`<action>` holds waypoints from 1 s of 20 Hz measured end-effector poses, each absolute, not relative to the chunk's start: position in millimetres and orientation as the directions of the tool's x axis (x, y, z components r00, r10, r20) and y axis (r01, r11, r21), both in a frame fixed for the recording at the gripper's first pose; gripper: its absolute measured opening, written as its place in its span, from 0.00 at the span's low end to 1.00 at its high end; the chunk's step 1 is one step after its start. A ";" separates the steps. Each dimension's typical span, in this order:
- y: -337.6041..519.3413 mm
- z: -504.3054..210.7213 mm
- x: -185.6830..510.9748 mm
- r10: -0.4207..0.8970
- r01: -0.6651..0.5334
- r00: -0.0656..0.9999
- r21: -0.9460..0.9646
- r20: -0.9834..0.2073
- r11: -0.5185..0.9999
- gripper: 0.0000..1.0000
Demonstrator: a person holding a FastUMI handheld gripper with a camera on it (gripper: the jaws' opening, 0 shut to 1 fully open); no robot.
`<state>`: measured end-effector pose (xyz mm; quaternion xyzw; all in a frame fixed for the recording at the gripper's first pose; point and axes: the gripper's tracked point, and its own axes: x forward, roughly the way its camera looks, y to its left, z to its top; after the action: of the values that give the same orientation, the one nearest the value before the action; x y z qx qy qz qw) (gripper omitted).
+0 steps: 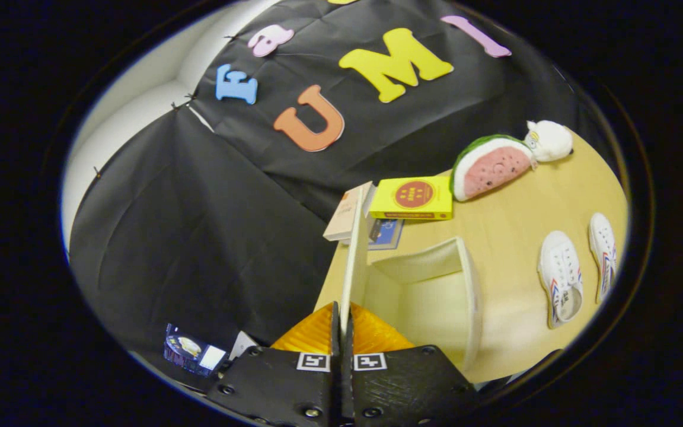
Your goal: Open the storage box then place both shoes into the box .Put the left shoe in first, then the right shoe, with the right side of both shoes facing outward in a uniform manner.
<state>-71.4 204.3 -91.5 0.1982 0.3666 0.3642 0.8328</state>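
Observation:
My gripper is shut on the thin white lid of the storage box, pinching its near edge between both fingers. The lid stands up on edge, swung away from the box. The box lies open just right of the fingers, its cream interior bare. Two white shoes with red and blue stripes lie side by side on the wooden table beyond the box to the right: the nearer shoe and the farther shoe.
Beyond the lid are a yellow box, a leaning book and a blue card. A watermelon plush and a white plush sit farther back. A dark packet lies left of the fingers.

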 end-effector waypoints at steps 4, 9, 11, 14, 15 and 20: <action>260.4 -74.8 -86.0 0.774 -0.563 0.437 0.531 -0.458 0.633 0.07; 306.1 -69.0 -95.0 0.785 -0.658 0.431 0.441 -0.445 0.611 0.40; 315.4 -70.4 -94.4 0.781 -0.652 0.437 0.441 -0.447 0.617 0.64; 320.9 -70.9 -94.8 0.778 -0.652 0.441 0.436 -0.449 0.621 0.88; 321.2 -70.1 -94.2 0.777 -0.655 0.442 0.431 -0.448 0.621 0.88; 300.8 -61.1 -81.7 0.745 -0.651 0.520 0.370 -0.419 0.663 0.88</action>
<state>-81.7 300.8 -61.1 0.0833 0.2797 0.4022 0.8678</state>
